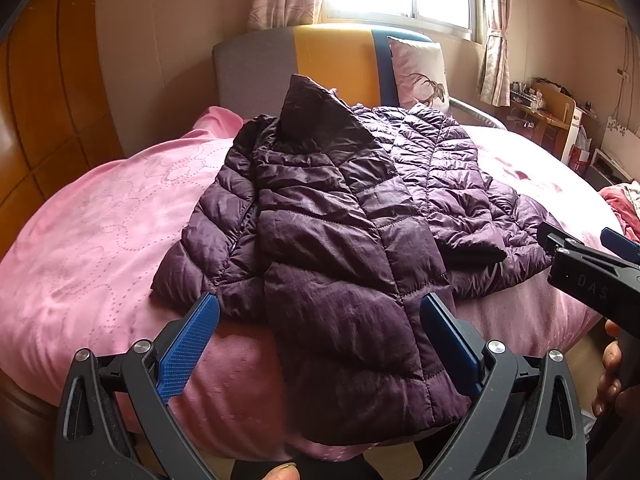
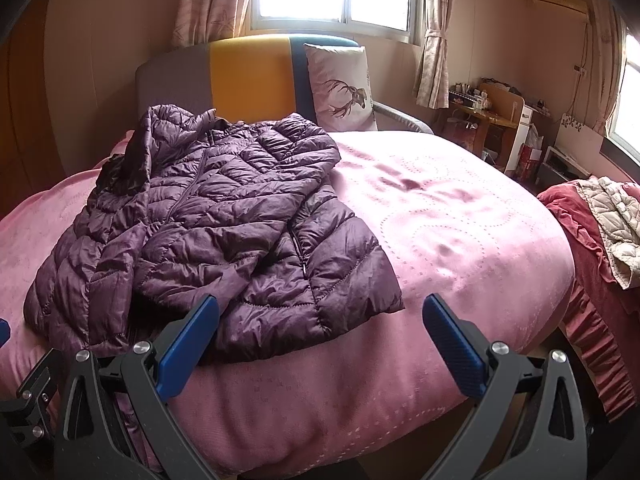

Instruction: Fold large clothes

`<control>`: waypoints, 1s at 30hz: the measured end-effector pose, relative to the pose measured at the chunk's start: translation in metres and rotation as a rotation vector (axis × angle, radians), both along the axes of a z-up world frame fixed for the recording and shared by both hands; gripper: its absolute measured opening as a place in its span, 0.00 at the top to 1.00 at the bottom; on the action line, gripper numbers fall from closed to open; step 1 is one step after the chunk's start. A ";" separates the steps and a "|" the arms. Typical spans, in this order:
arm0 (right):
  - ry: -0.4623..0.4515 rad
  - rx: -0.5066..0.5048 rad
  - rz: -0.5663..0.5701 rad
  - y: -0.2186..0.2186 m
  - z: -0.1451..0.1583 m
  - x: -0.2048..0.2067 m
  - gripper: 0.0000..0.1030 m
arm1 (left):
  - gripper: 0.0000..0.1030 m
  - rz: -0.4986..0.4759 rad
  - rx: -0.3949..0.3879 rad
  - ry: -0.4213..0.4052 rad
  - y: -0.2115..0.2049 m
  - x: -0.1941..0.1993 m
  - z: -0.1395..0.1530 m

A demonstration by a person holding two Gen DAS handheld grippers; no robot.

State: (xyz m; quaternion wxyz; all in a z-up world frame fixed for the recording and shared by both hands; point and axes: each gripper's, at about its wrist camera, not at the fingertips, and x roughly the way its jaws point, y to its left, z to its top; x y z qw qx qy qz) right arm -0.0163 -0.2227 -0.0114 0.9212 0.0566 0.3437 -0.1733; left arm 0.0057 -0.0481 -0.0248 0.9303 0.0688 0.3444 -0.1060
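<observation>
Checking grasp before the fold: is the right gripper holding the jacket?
No, the right gripper is open with nothing between its fingers, above the jacket hem.

Desk clutter too small to identify.

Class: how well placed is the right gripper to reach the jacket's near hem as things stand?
Probably well placed. The right gripper is open, and the purple jacket has its hem just past the left finger on the pink bedspread, with nothing between them.
</observation>
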 end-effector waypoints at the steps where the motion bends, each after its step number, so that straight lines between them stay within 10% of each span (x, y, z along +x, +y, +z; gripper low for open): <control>1: -0.001 0.001 0.002 0.000 0.000 0.000 0.02 | 0.04 -0.002 0.002 0.002 -0.001 0.000 0.000; 22: 0.022 0.145 0.178 -0.006 0.006 0.080 0.02 | 0.05 -0.236 0.066 0.121 -0.040 0.003 -0.030; 26: 0.135 0.151 0.230 0.002 -0.023 0.116 0.09 | 0.35 -0.244 0.128 0.172 -0.045 0.014 -0.051; 30: 0.223 0.114 0.360 0.017 -0.044 0.131 0.67 | 0.79 -0.227 0.049 0.165 -0.025 0.020 -0.041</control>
